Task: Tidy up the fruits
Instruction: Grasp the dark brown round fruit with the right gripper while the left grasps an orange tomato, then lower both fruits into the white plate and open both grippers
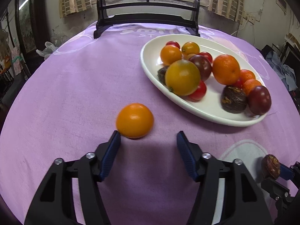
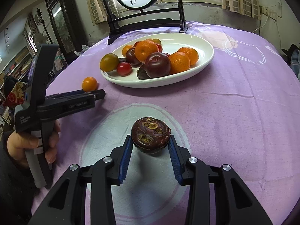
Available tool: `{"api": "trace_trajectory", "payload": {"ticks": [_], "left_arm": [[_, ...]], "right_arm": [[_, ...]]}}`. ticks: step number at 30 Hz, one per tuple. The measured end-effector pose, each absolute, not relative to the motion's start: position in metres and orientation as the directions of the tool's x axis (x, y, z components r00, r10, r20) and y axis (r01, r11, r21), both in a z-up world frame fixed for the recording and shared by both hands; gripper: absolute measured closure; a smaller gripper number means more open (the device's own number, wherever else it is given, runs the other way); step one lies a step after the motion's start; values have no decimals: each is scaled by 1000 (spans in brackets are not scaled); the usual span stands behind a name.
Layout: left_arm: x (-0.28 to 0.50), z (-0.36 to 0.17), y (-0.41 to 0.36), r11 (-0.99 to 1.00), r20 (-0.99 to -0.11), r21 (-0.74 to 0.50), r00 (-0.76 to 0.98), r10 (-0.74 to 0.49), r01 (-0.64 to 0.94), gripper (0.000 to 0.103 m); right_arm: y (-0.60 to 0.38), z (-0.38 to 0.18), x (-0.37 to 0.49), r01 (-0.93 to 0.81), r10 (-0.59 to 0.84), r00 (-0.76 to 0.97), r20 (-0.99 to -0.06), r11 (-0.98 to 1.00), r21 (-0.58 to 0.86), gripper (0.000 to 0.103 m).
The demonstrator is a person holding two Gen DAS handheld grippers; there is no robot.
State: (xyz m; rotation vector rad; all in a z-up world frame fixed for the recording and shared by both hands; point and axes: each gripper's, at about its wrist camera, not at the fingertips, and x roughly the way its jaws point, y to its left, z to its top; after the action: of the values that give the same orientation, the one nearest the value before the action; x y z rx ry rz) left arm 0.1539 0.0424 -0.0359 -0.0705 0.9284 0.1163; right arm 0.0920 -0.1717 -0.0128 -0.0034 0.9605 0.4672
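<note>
A white oval plate (image 1: pixel 150 60) (image 2: pixel 206 60) on the purple cloth holds several oranges, tomatoes, plums and dark passion fruits. A loose orange tomato (image 1: pixel 134 120) (image 2: pixel 89 84) lies on the cloth just ahead of my left gripper (image 1: pixel 149 136), which is open; its left fingertip is at the tomato's edge. My right gripper (image 2: pixel 150 140) is shut on a dark wrinkled passion fruit (image 2: pixel 151 134), held just above the cloth; that fruit also shows in the left wrist view (image 1: pixel 271 166). The left gripper (image 2: pixel 97 94) appears in the right wrist view.
A dark wooden stand (image 1: pixel 146 18) (image 2: pixel 146 21) with a round painted panel is at the table's far edge behind the plate. A pale oval print (image 2: pixel 131 168) marks the cloth under the right gripper. The table edge curves away left and right.
</note>
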Motion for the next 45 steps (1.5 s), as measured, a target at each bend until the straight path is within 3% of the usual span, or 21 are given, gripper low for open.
{"api": "trace_trajectory", "payload": {"ticks": [5,8,11,13,14,15,22,31,37,43,45], "left_arm": [[160,-34,55,987,-798,-21,598,79,-158,53],[163,-35,61,987,-800,13,591,105,-158,41],[167,-37,66,993,-800,10,594,80,-120,41],[168,-36,66,996,-799,8,598,63,-93,47],[169,-35,63,998,-796,9,603,46,-64,59],[169,-34,59,999,-796,14,604,39,-47,64],[154,-25,42,1000,-804,7,594,17,-20,64],[150,41,0,996,-724,-13,686,-68,85,64],[200,46,-16,999,-723,16,691,-8,28,64],[238,29,-16,999,-760,18,648,38,-38,64],[246,24,-12,997,-771,16,635,57,-70,60]], "right_arm": [[-173,-18,96,-364,354,486,-799,913,183,63],[-174,-20,96,-358,353,488,-798,915,186,63],[-172,-20,94,-358,345,493,-798,917,175,63],[-172,-20,94,-359,343,494,-799,917,172,63],[-172,-20,94,-359,344,493,-799,917,173,63],[-172,-20,94,-360,345,493,-799,917,173,63],[-173,-14,91,-363,346,516,-784,917,165,63],[-168,40,104,-421,368,643,-671,902,91,63],[-156,52,157,-396,316,706,-634,918,18,63],[-147,36,200,-362,273,697,-664,932,3,62],[-145,31,208,-357,265,692,-672,934,0,56]]}}
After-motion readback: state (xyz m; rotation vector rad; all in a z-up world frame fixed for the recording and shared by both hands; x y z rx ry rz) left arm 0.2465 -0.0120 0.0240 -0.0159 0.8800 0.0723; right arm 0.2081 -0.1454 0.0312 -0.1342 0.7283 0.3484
